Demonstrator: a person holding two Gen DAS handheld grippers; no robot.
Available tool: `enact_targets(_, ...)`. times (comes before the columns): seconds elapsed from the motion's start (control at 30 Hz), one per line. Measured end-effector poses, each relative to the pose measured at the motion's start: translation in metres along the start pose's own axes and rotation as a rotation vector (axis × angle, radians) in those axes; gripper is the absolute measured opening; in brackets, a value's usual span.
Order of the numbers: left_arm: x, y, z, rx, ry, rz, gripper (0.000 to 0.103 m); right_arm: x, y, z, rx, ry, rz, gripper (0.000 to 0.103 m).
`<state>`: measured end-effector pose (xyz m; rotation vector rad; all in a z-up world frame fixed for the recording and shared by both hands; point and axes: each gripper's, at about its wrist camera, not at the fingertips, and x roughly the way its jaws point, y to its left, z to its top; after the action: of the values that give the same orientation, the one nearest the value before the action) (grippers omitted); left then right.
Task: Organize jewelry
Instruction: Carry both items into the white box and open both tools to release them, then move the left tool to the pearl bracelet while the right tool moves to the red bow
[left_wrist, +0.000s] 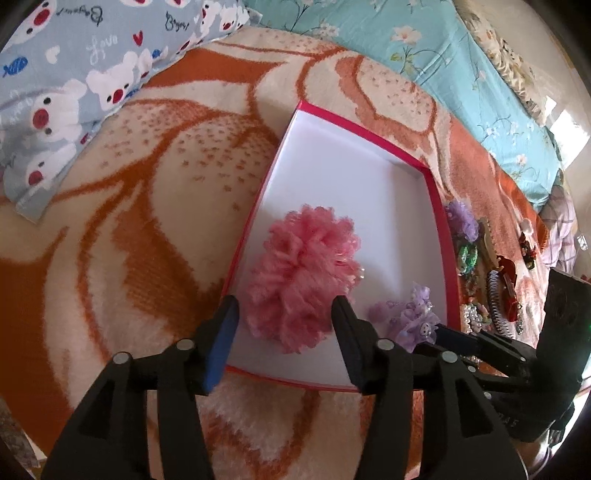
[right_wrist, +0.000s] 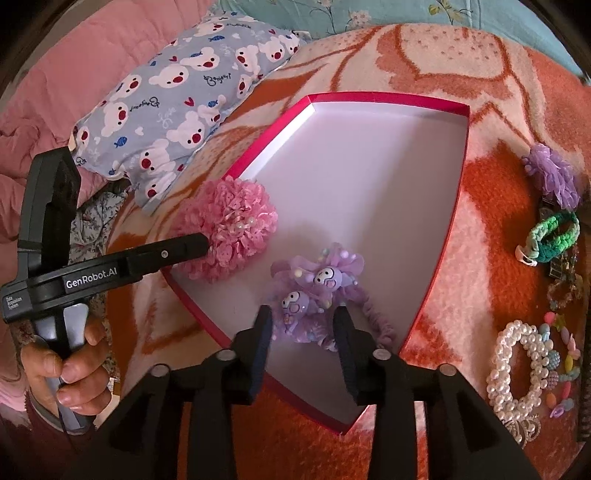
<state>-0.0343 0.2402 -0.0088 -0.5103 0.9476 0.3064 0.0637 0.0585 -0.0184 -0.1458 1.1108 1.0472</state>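
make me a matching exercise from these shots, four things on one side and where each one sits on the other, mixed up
Things:
1. pink pompom
2. purple hair tie
3. green scrunchie
4. bear pillow

Places:
A. on the blanket, right of the box
B. inside the box, between the right tongs
C. on the bed beyond the box's far left corner
D. inside the box by its left wall, at the left tongs

Pairs: 1-D, 2-B, 3-A, 4-C
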Motion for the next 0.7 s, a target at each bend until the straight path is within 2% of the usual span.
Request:
enact_targets(0.33, -0.013, -0.001, 0.001, -0.001, -0.025, 0.019, 0.051, -0.029, -0.011, -0.011, 0.030, -0.053, 0.003, 0.040)
enact_targets(0.7, -0.024, -0.035, 0.001, 0.052, -0.037, -0.022, 0.051, -0.079, -0.060, -0.032, 0.142, -0.135, -0.060, 0.040)
